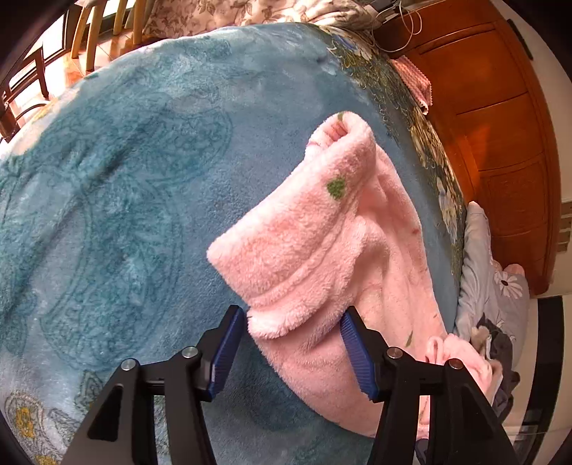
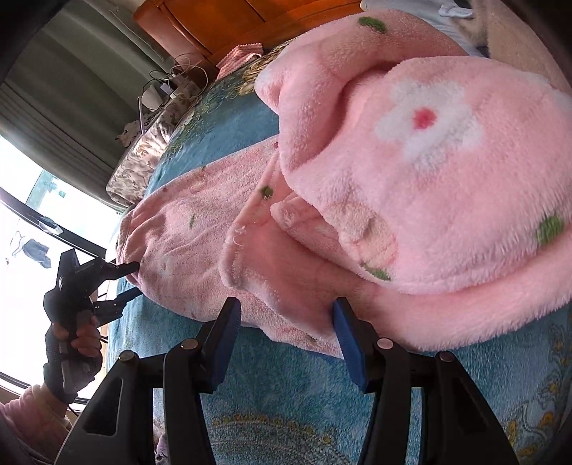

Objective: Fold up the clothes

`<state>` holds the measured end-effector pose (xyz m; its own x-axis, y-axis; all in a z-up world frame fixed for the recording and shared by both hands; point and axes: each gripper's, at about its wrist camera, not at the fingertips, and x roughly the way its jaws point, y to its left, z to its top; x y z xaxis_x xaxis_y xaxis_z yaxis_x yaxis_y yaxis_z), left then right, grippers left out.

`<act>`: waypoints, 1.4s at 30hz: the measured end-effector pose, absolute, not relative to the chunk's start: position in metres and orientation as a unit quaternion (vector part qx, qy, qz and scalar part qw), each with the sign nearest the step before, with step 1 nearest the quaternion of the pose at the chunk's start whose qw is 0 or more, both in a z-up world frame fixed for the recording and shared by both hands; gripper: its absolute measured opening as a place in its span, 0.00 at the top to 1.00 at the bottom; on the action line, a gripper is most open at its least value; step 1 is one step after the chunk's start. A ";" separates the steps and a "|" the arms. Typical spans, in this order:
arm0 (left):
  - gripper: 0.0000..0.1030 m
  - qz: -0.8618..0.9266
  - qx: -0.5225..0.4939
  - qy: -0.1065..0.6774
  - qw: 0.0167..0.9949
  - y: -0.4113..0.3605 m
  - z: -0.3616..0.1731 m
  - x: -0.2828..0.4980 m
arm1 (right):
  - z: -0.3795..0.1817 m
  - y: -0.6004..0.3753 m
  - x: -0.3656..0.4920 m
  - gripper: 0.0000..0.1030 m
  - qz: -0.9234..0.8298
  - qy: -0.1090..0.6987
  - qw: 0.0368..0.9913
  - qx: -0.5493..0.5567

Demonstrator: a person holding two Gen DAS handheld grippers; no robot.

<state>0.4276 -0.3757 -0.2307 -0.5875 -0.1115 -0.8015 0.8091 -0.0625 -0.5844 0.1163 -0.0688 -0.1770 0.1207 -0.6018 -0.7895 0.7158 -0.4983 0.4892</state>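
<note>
A pink fleece garment (image 1: 321, 232) with green dots lies on a blue patterned blanket (image 1: 125, 179). In the left wrist view, a thick folded end of it reaches between the blue pads of my left gripper (image 1: 293, 343), which is open. In the right wrist view the garment (image 2: 411, 171) is bunched up, with a white flower print on top. Its lower edge sits between the fingers of my open right gripper (image 2: 286, 336). At the garment's far end, a gloved hand (image 2: 71, 339) holds the left gripper (image 2: 134, 280), its jaws apart at the fabric's edge.
A wooden cabinet (image 1: 500, 125) stands past the bed's right edge, beside a floral pillow (image 1: 493, 286) and a pile of clothes. Wooden chairs (image 1: 89, 32) and a floral quilt (image 1: 232, 14) lie beyond the blanket. A bright window (image 2: 21, 200), curtains and cables (image 2: 171, 82) are at the left.
</note>
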 end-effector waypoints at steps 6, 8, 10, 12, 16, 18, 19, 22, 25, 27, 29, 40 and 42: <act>0.42 -0.695 0.310 0.549 0.346 -0.387 -0.229 0.402 | -0.181 -0.070 0.118 0.47 -0.660 0.062 0.498 0.560; 0.42 -0.704 0.313 0.534 0.349 -0.389 -0.229 0.396 | -0.181 -0.070 0.119 0.47 -0.660 0.062 0.497 0.560; 0.42 -0.710 0.317 0.520 0.353 -0.390 -0.229 0.392 | -0.181 -0.070 0.119 0.47 -0.660 0.062 0.495 0.561; 0.42 -0.715 0.324 0.507 0.357 -0.390 -0.229 0.389 | -0.182 -0.070 0.120 0.47 -0.660 0.063 0.494 0.562; 0.42 -0.721 0.329 0.494 0.359 -0.393 -0.229 0.380 | -0.183 -0.070 0.121 0.47 -0.661 0.065 0.491 0.564; 0.42 -0.720 0.331 0.490 0.362 -0.395 -0.231 0.377 | -0.183 -0.070 0.122 0.47 -0.661 0.068 0.490 0.564; 0.42 -0.718 0.329 0.493 0.365 -0.395 -0.231 0.377 | -0.183 -0.070 0.122 0.47 -0.661 0.068 0.490 0.564; 0.62 -0.710 0.323 0.502 0.372 -0.393 -0.229 0.380 | -0.183 -0.070 0.123 0.47 -0.662 0.070 0.489 0.564; 0.71 -0.703 0.316 0.511 0.380 -0.392 -0.227 0.383 | -0.183 -0.071 0.123 0.47 -0.662 0.072 0.488 0.564; 0.75 -0.698 0.310 0.516 0.387 -0.390 -0.223 0.385 | -0.182 -0.070 0.124 0.47 -0.662 0.073 0.487 0.564; 0.77 -0.693 0.299 0.523 0.397 -0.387 -0.217 0.389 | -0.181 -0.069 0.125 0.47 -0.662 0.074 0.488 0.564; 0.81 -0.685 0.252 0.521 0.443 -0.361 -0.155 0.466 | -0.165 -0.062 0.135 0.47 -0.649 0.068 0.516 0.555; 0.81 -0.678 0.248 0.508 0.470 -0.360 -0.145 0.491 | -0.157 -0.062 0.141 0.47 -0.643 0.067 0.531 0.548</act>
<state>0.4911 -0.3597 -0.1446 -0.4347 -0.3861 -0.8136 0.8895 -0.0424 -0.4550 0.1408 -0.0616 -0.1573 0.1628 -0.6090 -0.7763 0.7565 -0.4280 0.4945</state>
